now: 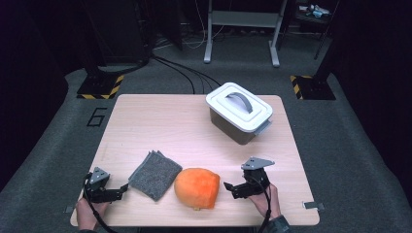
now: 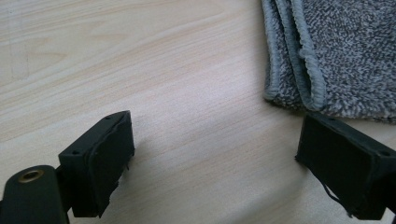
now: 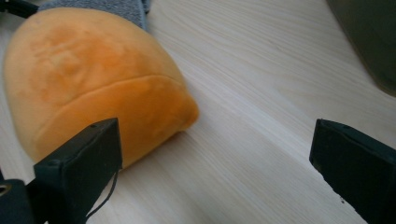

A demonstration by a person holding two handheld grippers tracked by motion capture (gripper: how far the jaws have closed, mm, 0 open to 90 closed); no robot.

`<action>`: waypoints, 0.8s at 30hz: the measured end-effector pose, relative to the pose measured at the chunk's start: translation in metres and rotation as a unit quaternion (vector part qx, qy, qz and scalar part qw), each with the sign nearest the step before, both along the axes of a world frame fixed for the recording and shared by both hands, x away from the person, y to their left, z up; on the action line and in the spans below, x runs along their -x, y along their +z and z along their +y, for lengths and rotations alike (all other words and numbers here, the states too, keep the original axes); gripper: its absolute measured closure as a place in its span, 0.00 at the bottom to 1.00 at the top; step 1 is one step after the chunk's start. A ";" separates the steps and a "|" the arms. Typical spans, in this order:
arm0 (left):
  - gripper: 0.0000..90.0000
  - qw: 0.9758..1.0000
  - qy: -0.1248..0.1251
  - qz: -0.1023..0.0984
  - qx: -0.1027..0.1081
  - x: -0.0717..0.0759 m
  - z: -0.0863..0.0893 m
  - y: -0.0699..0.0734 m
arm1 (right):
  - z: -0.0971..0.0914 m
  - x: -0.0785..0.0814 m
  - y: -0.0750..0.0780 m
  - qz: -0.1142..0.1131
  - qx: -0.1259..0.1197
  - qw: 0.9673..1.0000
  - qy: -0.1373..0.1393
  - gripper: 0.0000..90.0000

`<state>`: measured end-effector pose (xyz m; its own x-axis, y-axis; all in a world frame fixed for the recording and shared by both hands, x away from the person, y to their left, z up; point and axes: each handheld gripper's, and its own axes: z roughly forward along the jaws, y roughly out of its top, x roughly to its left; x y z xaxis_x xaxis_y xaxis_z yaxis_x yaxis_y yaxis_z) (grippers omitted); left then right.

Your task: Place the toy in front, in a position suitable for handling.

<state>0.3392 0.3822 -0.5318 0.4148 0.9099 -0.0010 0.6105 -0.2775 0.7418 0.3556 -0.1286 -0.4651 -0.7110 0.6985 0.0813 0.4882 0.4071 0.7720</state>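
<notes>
I have both claws low at the near edge of the desk (image 1: 145, 111), one on either side of the two soft things in front of me. My left claw (image 1: 122, 190) sits at the near left, its jaws spread wide and gripping nothing; in the left gripper view bare wood lies between them, and the folded grey cloth (image 2: 336, 56) is just ahead, its hemmed corner close to the jaw on that view's right, though I cannot tell whether the two touch. In the high view the cloth (image 1: 155, 174) lies flat on the desk, turned at an angle, just left of the orange plush (image 1: 197, 188).

My right claw (image 1: 227, 186) is at the near right, pointing left toward the plush, jaws also wide apart and empty. In the right gripper view the plush (image 3: 98, 79) is a rounded orange dome with a seam across it, resting on the desk; it is just ahead of the jaw on that view's left, with open wood between the jaws.

Further back, toward the far right of the desk, stands a grey box (image 1: 239, 127) with a white lid (image 1: 238, 107) shut on it, the lid's grey handle (image 1: 241, 101) lying across the top. It is well apart from both claws.
</notes>
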 end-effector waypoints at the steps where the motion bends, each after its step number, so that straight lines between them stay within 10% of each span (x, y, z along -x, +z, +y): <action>1: 0.12 1.000 0.000 0.000 0.000 0.000 0.000 0.000 | 0.000 0.000 0.000 0.000 0.000 1.000 0.000 0.02; 13: 0.12 1.000 0.001 0.000 0.001 0.000 0.000 0.000 | 0.054 0.015 0.003 -0.010 0.011 0.996 0.086 0.04; 24: 0.12 1.000 0.001 0.000 0.001 0.000 0.000 0.000 | 0.075 0.017 -0.004 0.001 0.028 0.994 0.107 0.08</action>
<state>0.3392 0.3822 -0.5318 0.4130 0.9107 -0.0024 0.6110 -0.2751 0.7423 0.3390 -0.0532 -0.4687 -0.8438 0.5345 0.0488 0.3874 0.5437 0.7445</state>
